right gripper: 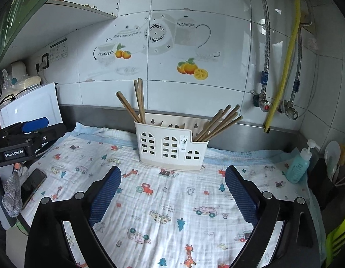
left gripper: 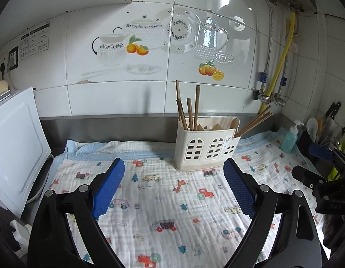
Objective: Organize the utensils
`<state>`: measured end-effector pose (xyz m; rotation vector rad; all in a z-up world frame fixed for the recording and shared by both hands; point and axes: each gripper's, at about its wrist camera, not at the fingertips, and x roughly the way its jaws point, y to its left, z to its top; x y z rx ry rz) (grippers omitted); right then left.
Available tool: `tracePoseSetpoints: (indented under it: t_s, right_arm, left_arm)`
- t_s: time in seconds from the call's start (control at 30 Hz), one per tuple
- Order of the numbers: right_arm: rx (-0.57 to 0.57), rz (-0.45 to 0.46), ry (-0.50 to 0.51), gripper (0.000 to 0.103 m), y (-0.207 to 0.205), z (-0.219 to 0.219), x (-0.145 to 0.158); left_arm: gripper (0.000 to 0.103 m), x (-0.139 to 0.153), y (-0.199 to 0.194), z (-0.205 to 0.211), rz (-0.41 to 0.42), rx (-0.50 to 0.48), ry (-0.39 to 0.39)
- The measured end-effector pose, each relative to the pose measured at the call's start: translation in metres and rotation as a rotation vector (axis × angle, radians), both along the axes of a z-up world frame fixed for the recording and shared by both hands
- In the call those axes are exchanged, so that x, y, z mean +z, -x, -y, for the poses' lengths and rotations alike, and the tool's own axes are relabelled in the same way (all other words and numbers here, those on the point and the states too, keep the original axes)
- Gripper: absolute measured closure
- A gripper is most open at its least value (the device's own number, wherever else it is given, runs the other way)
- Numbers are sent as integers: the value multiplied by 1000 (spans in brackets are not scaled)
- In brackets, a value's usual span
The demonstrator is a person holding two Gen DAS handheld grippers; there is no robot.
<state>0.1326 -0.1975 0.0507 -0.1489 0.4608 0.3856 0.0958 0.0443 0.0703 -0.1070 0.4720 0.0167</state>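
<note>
A white plastic utensil holder (left gripper: 204, 148) with window cut-outs stands on the patterned cloth by the back wall; it also shows in the right wrist view (right gripper: 170, 145). Brown wooden chopsticks (left gripper: 189, 109) stand in its left compartment, and more chopsticks (left gripper: 255, 122) lean out of its low right compartment. They show too in the right wrist view, left (right gripper: 135, 105) and right (right gripper: 219, 122). My left gripper (left gripper: 174, 167) is open and empty, a little in front of the holder. My right gripper (right gripper: 173, 174) is open and empty, also just in front of it.
A white cloth (left gripper: 168, 201) with cartoon vehicles covers the counter. A white board (left gripper: 16, 138) leans at the left. A teal pump bottle (right gripper: 299, 163) and a black rack with knives (left gripper: 328, 129) stand at the right. A phone (right gripper: 34, 184) lies at the cloth's left edge.
</note>
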Motion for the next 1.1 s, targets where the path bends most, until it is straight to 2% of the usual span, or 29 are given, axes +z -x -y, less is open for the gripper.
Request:
tracePoseSetpoints:
  t_s: [0.13,0.3,0.77,1.1]
  right_arm:
    - [-14,-4,-9,11,12,1,-6]
    - [-39,-11,-25,10,27,8,-10]
    - [-101,-11,-11,9,54,17,-26]
    - [-104,-24,-45,9,54,27,-31]
  left_arm:
    - [12,-5,15,2,5,28,-46]
    - [12,-12,33,2,12,28,-56]
    - [12,-35,59,7,-17,23,-40]
    - [12,-37,67,14,-15,31,-61]
